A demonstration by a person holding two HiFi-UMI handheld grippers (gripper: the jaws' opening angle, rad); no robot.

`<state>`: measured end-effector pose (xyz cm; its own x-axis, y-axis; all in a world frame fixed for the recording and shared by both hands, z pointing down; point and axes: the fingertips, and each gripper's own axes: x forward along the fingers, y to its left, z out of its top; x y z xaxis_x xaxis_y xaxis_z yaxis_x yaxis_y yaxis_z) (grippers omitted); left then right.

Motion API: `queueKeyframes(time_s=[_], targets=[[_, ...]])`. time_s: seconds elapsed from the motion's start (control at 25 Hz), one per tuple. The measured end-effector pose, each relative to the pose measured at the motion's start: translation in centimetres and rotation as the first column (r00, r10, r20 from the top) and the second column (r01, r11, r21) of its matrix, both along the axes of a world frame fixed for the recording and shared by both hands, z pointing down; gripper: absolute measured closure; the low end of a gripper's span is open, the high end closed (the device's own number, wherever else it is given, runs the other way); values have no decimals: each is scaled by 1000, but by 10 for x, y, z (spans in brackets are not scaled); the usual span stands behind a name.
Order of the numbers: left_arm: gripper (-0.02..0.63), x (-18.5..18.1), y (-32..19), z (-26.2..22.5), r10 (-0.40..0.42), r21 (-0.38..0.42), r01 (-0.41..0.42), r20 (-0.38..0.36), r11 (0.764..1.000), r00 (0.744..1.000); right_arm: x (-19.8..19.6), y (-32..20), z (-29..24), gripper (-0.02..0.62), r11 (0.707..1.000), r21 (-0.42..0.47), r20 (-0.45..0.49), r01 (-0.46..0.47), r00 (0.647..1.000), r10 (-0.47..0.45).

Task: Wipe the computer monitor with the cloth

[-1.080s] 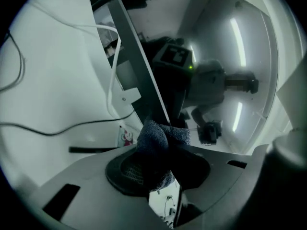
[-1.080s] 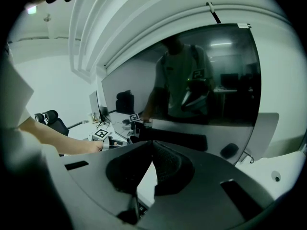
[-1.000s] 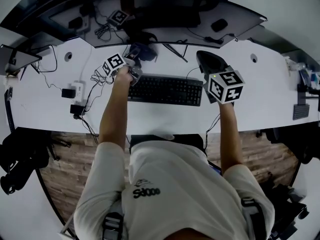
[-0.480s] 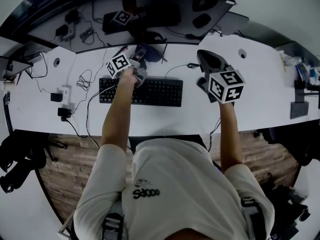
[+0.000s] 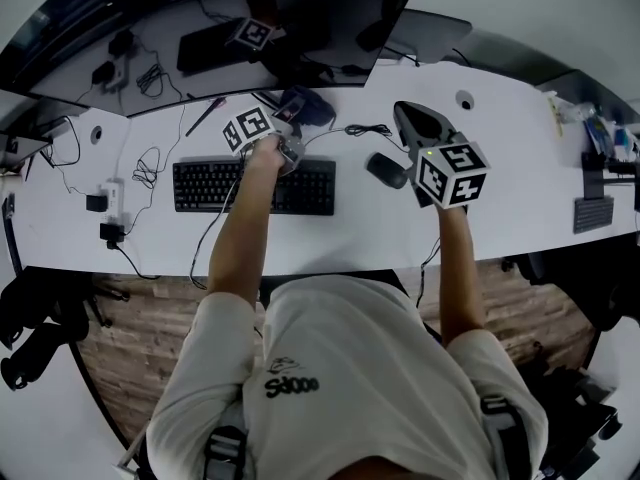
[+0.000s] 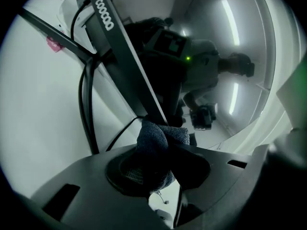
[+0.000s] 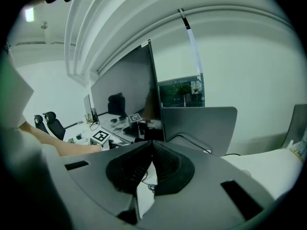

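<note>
Left gripper view shows the left claw (image 6: 160, 164) clamped on a dark, nubbly cloth (image 6: 154, 140), which bulges up from between the two pads. The top of the cloth sits against the lower edge of the monitor (image 6: 125, 71), right at the dark bezel strip that carries pale lettering. The glossy screen above that strip mirrors the gripper and some bright strip lights. A black cable (image 6: 86, 104) loops beneath the monitor's lower edge, over the white tabletop (image 6: 43, 109).

In the right gripper view the right claw (image 7: 151, 147) has its pads pressed together at the tips, with nothing between them. It points at the monitor's right end, seen almost edge-on, and stays well apart from it. A grey panel (image 7: 199, 123) stands just to the right of the monitor. The left gripper's marker cube (image 7: 100, 137) shows low in front of the screen.

From the head view, the person's left arm reaches forward to the monitor's lower edge near its middle. A black keyboard (image 5: 200, 183) lies on the tabletop in front of the monitor, partly under that arm. A dark mouse (image 5: 384, 169) lies in front of the monitor's right end, close beside the right claw.
</note>
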<state>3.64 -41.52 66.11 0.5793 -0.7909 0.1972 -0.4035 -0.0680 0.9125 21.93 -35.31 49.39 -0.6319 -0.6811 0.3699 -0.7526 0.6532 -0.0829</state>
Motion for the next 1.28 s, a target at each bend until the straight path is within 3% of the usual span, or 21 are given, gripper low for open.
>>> queueKeyframes(time_s=[0.12,0.36,0.56,0.84,1.0,1.28], targets=[[480,23,-2,-1,32,-1,-32,35,999,999,13,-2,1,589,1000,-3,8,-15,1000,15],[480,72,-9,-1,105,13,-105,12,994,994,39,-2,8,589,998,-13,17,-54,998,54],[480,115,-14,0,181,-3,-181,49,983,982,63,0,12,589,995,-22,20,-95,995,95],[480,155,-18,0,214,-36,-211,122,977,969,92,6,15,589,988,-28,23,-149,989,150],[480,167,-21,0,193,-53,-186,181,981,964,109,9,16,590,982,-33,26,-185,982,186],[480,181,-32,-44,161,75,-177,181,981,970,120,21,19,589,976,-38,22,-216,976,217]])
